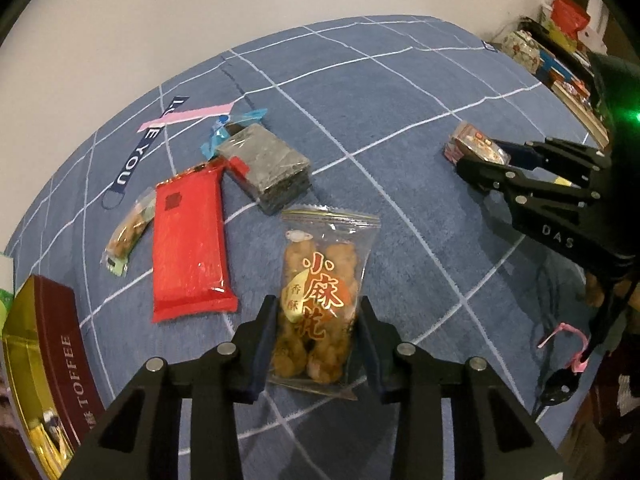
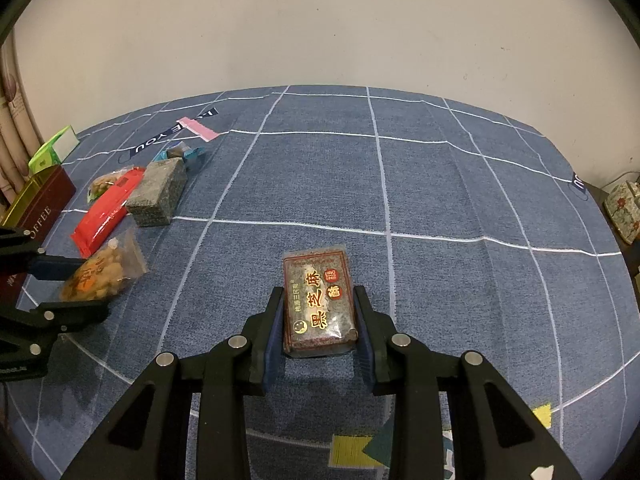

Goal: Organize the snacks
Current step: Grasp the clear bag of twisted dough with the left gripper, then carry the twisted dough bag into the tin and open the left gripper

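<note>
A clear bag of fried dough twists (image 1: 320,296) lies on the blue checked cloth. My left gripper (image 1: 318,308) has a pad pressed on each side of it. The same bag (image 2: 100,272) shows at the left of the right wrist view, between the left gripper's fingers (image 2: 94,286). A wrapped black sesame cake (image 2: 318,304) with red and gold lettering sits in my right gripper (image 2: 320,296), which is shut on its sides. In the left wrist view this right gripper (image 1: 478,154) and its packet (image 1: 474,140) are at the far right.
A red flat packet (image 1: 188,248), a grey sesame block (image 1: 268,164), a small nut bar (image 1: 128,232), a blue-wrapped sweet (image 1: 224,132) and a navy lanyard (image 1: 148,140) lie to the left. A maroon toffee tin (image 1: 60,352) stands at the left edge. Cluttered shelves (image 1: 560,60) stand far right.
</note>
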`<state>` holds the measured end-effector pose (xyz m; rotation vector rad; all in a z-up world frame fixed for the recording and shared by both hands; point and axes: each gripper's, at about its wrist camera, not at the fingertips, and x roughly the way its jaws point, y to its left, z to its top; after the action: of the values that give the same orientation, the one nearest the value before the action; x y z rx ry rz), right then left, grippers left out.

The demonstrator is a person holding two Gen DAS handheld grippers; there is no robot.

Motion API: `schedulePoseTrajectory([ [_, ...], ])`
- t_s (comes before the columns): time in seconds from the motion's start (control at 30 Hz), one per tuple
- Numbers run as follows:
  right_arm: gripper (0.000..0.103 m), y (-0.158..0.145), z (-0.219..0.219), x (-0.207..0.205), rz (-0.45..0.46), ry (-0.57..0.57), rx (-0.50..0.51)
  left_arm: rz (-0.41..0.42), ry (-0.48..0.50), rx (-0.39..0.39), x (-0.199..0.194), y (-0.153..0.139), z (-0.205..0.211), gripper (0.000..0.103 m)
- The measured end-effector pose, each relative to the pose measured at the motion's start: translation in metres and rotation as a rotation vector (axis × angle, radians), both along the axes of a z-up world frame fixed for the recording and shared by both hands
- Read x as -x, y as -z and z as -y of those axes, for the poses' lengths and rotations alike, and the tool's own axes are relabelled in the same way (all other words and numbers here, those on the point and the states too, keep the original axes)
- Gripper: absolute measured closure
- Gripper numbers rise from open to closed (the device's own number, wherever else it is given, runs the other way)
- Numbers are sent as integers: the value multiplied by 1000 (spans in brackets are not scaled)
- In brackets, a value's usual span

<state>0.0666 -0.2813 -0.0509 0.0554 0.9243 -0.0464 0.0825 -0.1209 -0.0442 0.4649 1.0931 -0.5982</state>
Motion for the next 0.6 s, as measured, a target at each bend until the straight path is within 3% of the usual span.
schedulePoseTrajectory([
  [0.6,74,1,-2,-1,-2,-2,14,19,-101,16,16,-28,-25,65],
])
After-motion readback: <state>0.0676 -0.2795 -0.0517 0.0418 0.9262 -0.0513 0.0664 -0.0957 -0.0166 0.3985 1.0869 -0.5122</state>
